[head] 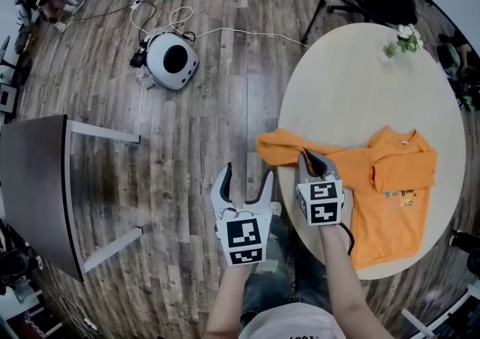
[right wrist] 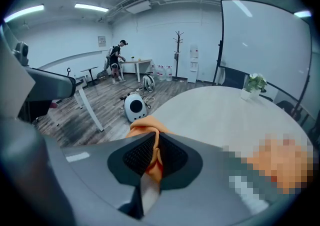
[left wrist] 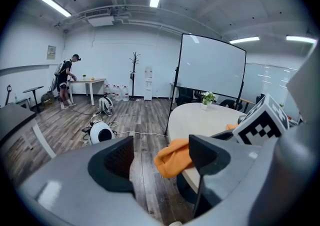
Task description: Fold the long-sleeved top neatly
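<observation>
Clamps right claw on sleeve of long-sleeved top spread at worktop's near edge; holds left claw apart, empty. Looks soft, light, floppy (will sag): best pinched at cuff.

Lower centre: grey left hand-held gripper and right hand-held gripper, black-padded jaws, each with a black-and-white marker cube. Ripped blue jeans, white shirt.
</observation>
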